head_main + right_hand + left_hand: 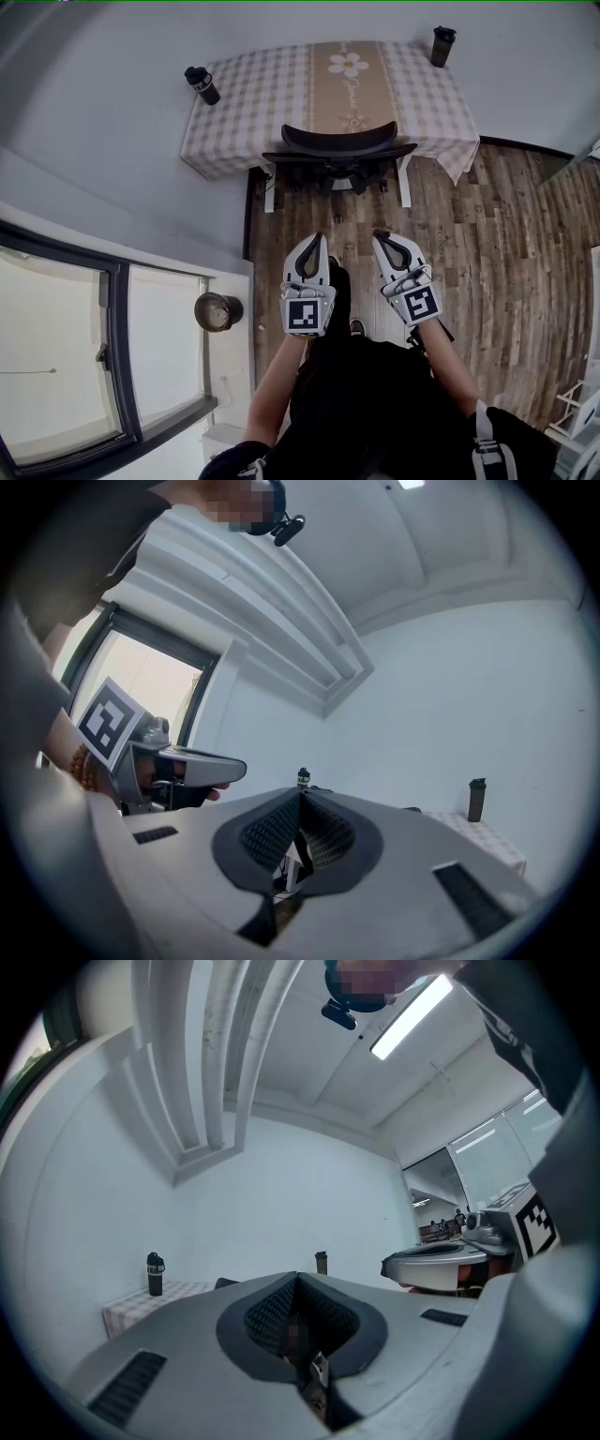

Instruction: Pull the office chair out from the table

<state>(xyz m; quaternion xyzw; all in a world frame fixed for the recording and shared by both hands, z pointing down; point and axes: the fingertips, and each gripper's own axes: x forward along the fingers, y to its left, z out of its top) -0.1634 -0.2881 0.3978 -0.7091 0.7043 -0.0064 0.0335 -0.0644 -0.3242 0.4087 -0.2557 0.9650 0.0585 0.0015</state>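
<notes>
One office chair, pushed in at the near long side of one table, between two white table legs. Curved black backrest just off the edge of the checked cloth, seat under the top.

Bottles, two: left bottle upright at the table's left end, right bottle upright at its far right corner. One beige runner with a flower print across the table's middle.

Grippers, two: left gripper and right gripper, side by side well short of the table, pointing toward it, apart from the chair. Jaws of each pressed together, holding nothing.

Wooden floor between table and grippers. One round dark pot by a dark-framed window, well off the table's near left side.
</notes>
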